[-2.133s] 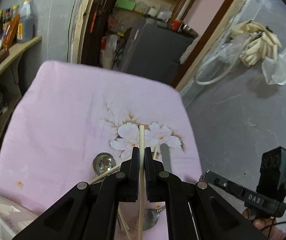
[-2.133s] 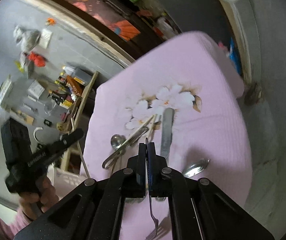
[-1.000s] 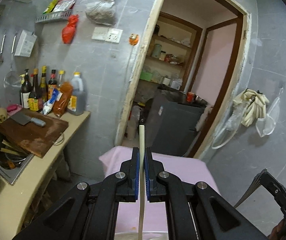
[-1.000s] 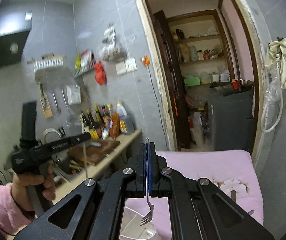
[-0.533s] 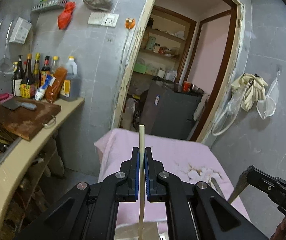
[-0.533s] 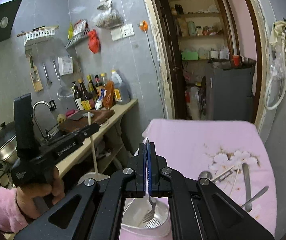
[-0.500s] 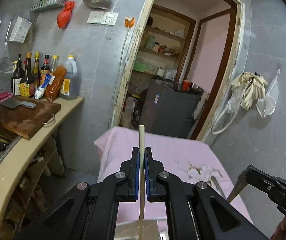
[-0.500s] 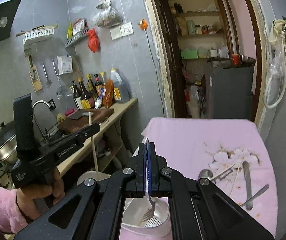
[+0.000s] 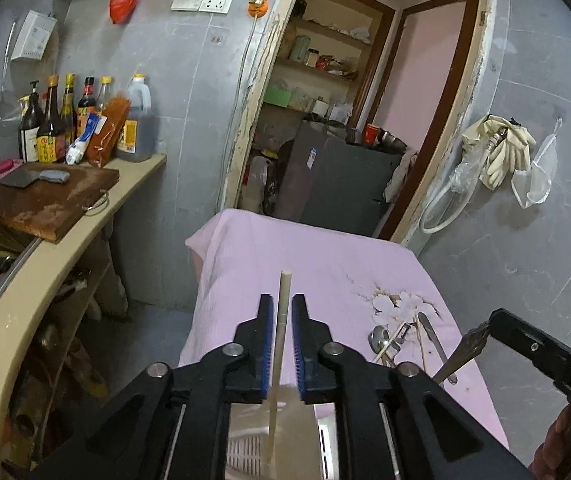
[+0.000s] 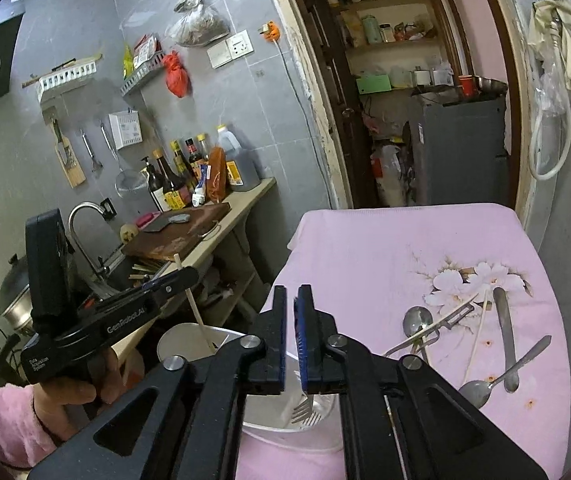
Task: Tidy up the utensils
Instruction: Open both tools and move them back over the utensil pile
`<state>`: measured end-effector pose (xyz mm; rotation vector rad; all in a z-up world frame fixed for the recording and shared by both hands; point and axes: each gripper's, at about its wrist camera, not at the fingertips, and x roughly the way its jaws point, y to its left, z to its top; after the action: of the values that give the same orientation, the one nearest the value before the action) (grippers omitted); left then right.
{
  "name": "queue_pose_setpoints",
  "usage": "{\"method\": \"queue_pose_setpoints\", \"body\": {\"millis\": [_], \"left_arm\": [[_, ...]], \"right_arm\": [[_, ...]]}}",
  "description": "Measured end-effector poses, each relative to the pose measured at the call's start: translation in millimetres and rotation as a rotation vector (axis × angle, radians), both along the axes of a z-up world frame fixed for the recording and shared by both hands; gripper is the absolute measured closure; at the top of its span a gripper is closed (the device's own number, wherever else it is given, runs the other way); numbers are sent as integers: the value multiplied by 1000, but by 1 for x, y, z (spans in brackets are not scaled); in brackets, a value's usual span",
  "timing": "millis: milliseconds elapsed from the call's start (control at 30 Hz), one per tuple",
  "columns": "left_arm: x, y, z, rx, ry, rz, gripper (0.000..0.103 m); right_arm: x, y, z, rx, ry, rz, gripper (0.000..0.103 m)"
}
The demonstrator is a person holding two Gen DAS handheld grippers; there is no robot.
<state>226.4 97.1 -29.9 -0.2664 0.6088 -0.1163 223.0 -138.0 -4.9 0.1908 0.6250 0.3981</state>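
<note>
In the left wrist view my left gripper (image 9: 282, 316) has its jaws opening, with a gap either side of a pale chopstick (image 9: 279, 344) that stands between them. The chopstick's lower end rests in a white perforated holder (image 9: 245, 452). In the right wrist view my right gripper (image 10: 290, 312) is also opening over the white holder (image 10: 189, 332). A metal fork (image 10: 303, 410) hangs tines down inside the holder, below the parted pads. Spoons (image 10: 415, 318), a peeler (image 10: 439, 326), a knife (image 10: 505, 336) and another chopstick (image 10: 477, 336) lie on the pink flowered cloth (image 10: 365, 248).
A beige counter (image 9: 45, 264) with a wooden chopping board (image 9: 45, 200), a cleaver, bottles and a sink runs along the left. Past the table's far end is a doorway with a dark cabinet (image 9: 337, 184). A grey tiled wall stands close on the right.
Both grippers have come down over the white holder and their jaws have parted. The chopstick and the fork now reach into the holder, no longer pinched.
</note>
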Motion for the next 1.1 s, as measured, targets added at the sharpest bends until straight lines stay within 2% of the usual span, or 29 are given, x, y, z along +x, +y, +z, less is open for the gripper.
{"method": "queue_pose_setpoints", "body": {"millis": [33, 100, 233, 300, 333, 367, 400, 467, 533, 567, 667, 700, 767, 867, 1100], "left_arm": [[0, 0, 0, -3, 5, 0, 86], [-3, -1, 1, -9, 13, 1, 82], [-7, -8, 7, -7, 23, 15, 76], [-11, -11, 11, -13, 5, 16, 67], [-14, -15, 15, -10, -11, 23, 56], [-15, -17, 17, -8, -22, 30, 41], [-19, -21, 21, 0, -47, 43, 37], [-24, -32, 29, 18, -90, 45, 35], [-25, -45, 36, 42, -103, 38, 32], [-25, -50, 38, 51, -110, 38, 28], [-29, -71, 49, 72, -164, 39, 16], [-30, -80, 51, 75, -184, 38, 13], [-33, -95, 55, 81, -211, 41, 8], [-35, -120, 57, 92, -245, 31, 4], [-32, -182, 51, 141, -272, -3, 1]], "right_arm": [[0, -3, 1, 9, 0, -1, 86], [-3, -9, 2, 34, -6, -3, 70], [-6, -20, 6, 58, -22, -11, 69], [-8, -26, 10, 62, -40, -29, 64], [-10, -30, 11, 59, -51, -42, 61], [-11, -33, 14, 55, -62, -56, 53], [-14, -38, 16, 51, -80, -76, 47], [-18, -48, 23, 39, -110, -114, 42], [-21, -60, 27, 20, -135, -157, 36], [-24, -67, 28, 9, -152, -183, 32], [-31, -86, 35, -19, -194, -253, 13], [-34, -94, 37, -30, -212, -278, 9], [-39, -110, 40, -41, -233, -314, 9], [-42, -134, 43, -66, -237, -360, 1], [-49, -191, 38, -110, -236, -422, 1]]}}
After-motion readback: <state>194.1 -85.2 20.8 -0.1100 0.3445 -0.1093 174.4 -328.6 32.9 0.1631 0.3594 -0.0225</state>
